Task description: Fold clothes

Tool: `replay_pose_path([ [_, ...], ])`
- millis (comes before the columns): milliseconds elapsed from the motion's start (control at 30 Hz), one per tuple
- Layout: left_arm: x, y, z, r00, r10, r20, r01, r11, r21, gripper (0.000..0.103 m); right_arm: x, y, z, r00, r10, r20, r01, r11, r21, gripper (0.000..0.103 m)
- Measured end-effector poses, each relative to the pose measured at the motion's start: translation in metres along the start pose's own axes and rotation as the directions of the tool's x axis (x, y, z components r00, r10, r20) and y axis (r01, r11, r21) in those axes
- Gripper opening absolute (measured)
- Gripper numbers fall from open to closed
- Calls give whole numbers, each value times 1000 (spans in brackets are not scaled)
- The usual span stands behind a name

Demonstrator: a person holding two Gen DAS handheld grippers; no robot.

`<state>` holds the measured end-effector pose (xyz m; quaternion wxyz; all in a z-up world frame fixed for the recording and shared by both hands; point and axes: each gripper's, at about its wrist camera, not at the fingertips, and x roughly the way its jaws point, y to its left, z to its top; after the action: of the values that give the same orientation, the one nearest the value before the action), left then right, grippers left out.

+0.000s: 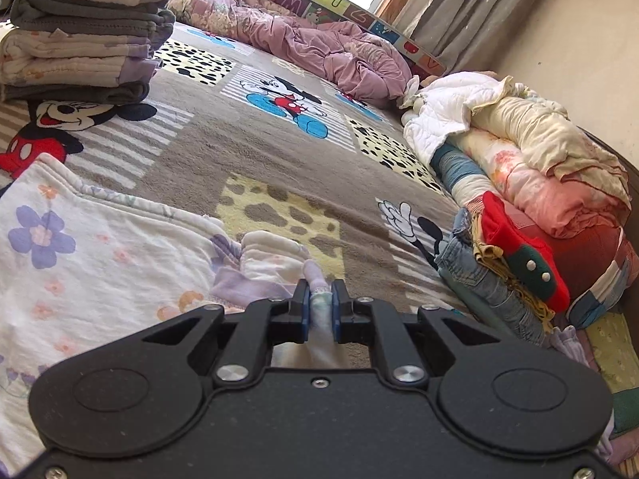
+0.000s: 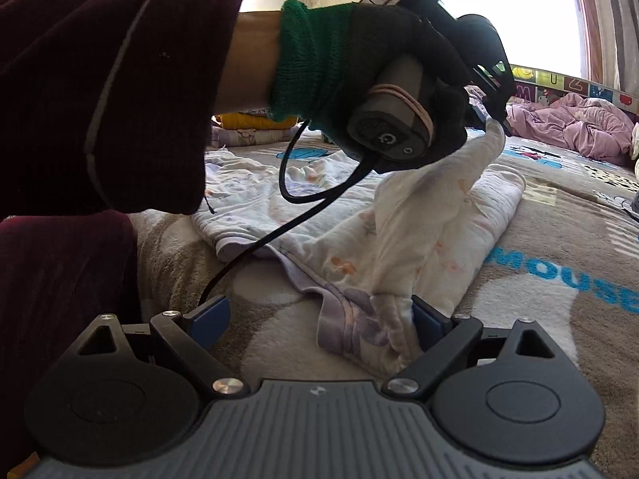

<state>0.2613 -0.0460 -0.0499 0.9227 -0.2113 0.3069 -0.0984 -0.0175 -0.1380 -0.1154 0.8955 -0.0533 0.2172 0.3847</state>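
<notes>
The left gripper is clamped tight on a bunched strip of a white floral garment, the cloth squeezed between its blue pads and running back under the gripper body. In the right wrist view the same gripper hangs above the bed, held by a hand in a black glove with a green cuff, and the pinched corner of the garment rises from the bed up to its tips as a stretched fold. The rest of the garment lies spread on a grey cartoon-mouse blanket that covers the bed, with its lilac-trimmed edge nearest the right gripper. The right gripper stands wide open, low over the blanket; the lilac hem lies between its fingers and touches the inner side of the right-hand finger, while the left-hand finger is apart from the cloth, so nothing is gripped there. A dark red sleeve fills the left of that view, and a black cable loops down from the handle of the left gripper. In the left wrist view, a stack of folded clothes sits on the blanket at the far left, a crumpled pink quilt lies along the far edge of the bed, and a heap of rolled bedding and clothes, with jeans and a red item at its near end, lies along the right side by the wall.
</notes>
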Motion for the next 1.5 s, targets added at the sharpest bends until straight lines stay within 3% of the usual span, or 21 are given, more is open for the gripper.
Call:
replay_pose_path([
  [167, 29, -4, -15, 996, 85, -1, -84, 989, 125, 8, 0, -2, 0, 1000, 11, -2, -11, 1000, 3, 94],
  [233, 36, -3, -22, 997, 76, -16, -73, 987, 147, 10, 0, -3, 1, 1000, 13, -3, -13, 1000, 8, 94],
  [300, 36, -4, -25, 999, 47, -22, -43, 984, 172, 23, 0, -3, 1, 1000, 15, -5, -15, 1000, 13, 94],
  [367, 33, -7, -23, 1000, 10, -20, -6, 983, 184, 52, 0, -3, 1, 1000, 13, -7, -13, 1000, 11, 94],
  [467, 13, -11, -15, 999, -27, 17, 23, 984, 176, 54, -4, -5, 2, 1000, 12, 2, -12, 999, 42, 94],
  [600, -25, -14, -5, 997, -58, 59, 44, 975, 220, 55, -20, -5, 5, 999, -38, 23, 36, 997, 67, 94],
  [700, -59, -7, -1, 995, -59, 83, 32, 956, 291, 55, -33, 2, 9, 991, -132, 34, 132, 991, 18, 90],
  [733, -65, -4, -2, 995, -53, 78, 26, 950, 312, 50, -37, 4, 11, 986, -156, 52, 156, 988, 0, 86],
  [800, -74, 0, -10, 998, -33, 54, 9, 917, 399, 34, -37, 7, 16, 975, -198, 100, 202, 979, -31, 84],
  [900, -73, 1, -28, 1000, 17, 11, -20, 847, 532, 26, -26, 18, 25, 961, -200, 192, 225, 967, -122, 83],
  [967, -66, 2, -36, 998, 54, -13, -37, 817, 576, 25, -11, 22, 25, 971, -171, 166, 198, 966, -168, 83],
  [1000, -63, 5, -36, 997, 71, -23, -45, 818, 573, 25, -2, 21, 23, 979, -167, 117, 185, 969, -163, 83],
  [1067, -55, 13, -30, 996, 81, -38, -50, 857, 512, 25, 16, 18, 18, 986, -168, 18, 169, 976, -140, 85],
  [1167, -41, 30, -16, 995, 51, -80, -20, 934, 356, 33, 18, 15, 14, 989, -149, 5, 149, 985, -87, 91],
  [1233, -32, 37, -11, 994, 28, -110, 4, 961, 277, 48, 12, 6, 15, 994, -102, 30, 102, 995, -3, 91],
  [1267, -27, 39, -10, 991, 28, -131, 5, 970, 242, 48, 12, 4, 15, 995, -95, 32, 94, 995, 13, 92],
  [1300, -21, 42, -10, 987, 23, -158, 11, 977, 215, 46, 13, 3, 14, 995, -90, 33, 89, 996, 24, 92],
  [1333, -15, 46, -10, 981, -1, -192, 36, 983, 179, 20, 14, 2, 14, 996, -85, 34, 84, 996, 36, 92],
  [1367, -16, 46, -10, 983, -16, -185, 49, 983, 176, 8, 14, 2, 14, 996, -80, 37, 78, 996, 44, 92],
  [1433, -34, 38, -11, 997, -38, -73, 54, 973, 224, 7, 8, 2, 16, 996, -78, 49, 75, 996, 56, 91],
  [1500, -26, 40, -14, 994, -24, -106, 49, 971, 234, 7, -5, 8, 19, 984, -125, 126, 125, 992, 11, 87],
])
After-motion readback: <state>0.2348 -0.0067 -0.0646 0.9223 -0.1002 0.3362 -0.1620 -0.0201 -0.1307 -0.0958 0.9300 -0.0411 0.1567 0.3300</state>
